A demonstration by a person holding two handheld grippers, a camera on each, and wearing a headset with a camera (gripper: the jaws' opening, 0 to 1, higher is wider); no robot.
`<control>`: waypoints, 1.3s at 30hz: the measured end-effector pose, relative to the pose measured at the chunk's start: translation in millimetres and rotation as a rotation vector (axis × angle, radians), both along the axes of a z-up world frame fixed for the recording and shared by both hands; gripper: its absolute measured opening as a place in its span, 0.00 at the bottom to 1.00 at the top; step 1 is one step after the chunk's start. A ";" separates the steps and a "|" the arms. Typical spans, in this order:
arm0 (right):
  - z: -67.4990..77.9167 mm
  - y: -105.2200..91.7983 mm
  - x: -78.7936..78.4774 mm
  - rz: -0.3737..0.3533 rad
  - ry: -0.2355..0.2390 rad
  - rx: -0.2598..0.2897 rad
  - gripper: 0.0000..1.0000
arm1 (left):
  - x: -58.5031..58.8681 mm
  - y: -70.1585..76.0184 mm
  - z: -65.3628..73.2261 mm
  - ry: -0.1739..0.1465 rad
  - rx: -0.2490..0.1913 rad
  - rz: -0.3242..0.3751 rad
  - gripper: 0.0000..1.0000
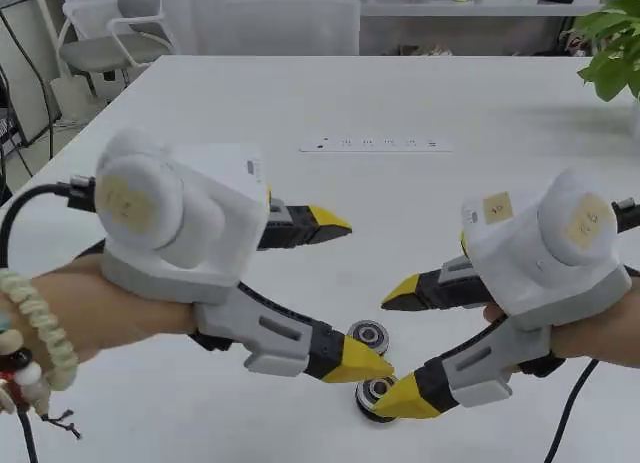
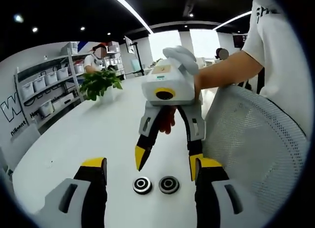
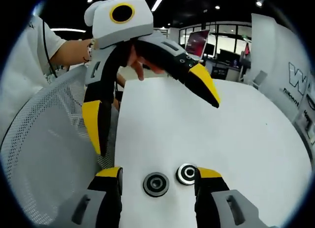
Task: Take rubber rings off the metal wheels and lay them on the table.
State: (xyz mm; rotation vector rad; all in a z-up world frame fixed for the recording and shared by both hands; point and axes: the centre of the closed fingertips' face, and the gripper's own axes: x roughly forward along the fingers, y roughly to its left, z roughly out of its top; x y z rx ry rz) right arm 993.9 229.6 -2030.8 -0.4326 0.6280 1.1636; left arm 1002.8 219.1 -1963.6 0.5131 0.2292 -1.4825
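At the left of the head view, my left gripper hangs just above the white table with its jaws spread wide and nothing between them. Its lower yellow tip is just beside the two metal wheels at the lower centre of the frame. The farther wheel lies flat with a bright metal face. The nearer wheel is partly hidden under a yellow tip of the right gripper, whose jaws are also well open and hold nothing. I cannot tell if that tip touches the wheel. In the left gripper view both wheels lie side by side low in the picture, and each has a dark outer band, which I take for the rubber ring. I judge the wheels small, stiff and rather heavy, so they may slide on the smooth top. The ring should be soft and stretchy. I would pin the metal hub with one gripper and pinch the ring at its outer edge.
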 end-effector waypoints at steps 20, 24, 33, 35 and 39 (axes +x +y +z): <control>-38.4 -15.0 -6.0 -0.070 0.102 0.056 0.33 | 0.7 -3.0 -76.9 0.100 0.008 0.057 0.39; -40.0 -15.5 -6.6 -0.061 0.088 0.046 0.30 | -2.2 -2.5 -85.3 0.093 0.033 0.047 0.36; -48.4 -17.5 -8.9 -0.046 0.088 0.014 0.26 | -5.3 -5.2 -89.7 0.124 0.037 0.049 0.23; -49.0 -16.2 -8.7 -0.048 0.091 0.012 0.25 | -6.0 -5.7 -89.9 0.124 0.036 0.049 0.22; -50.6 -12.7 -9.8 -0.043 0.091 0.010 0.24 | -7.2 -6.6 -93.3 0.133 0.046 0.052 0.19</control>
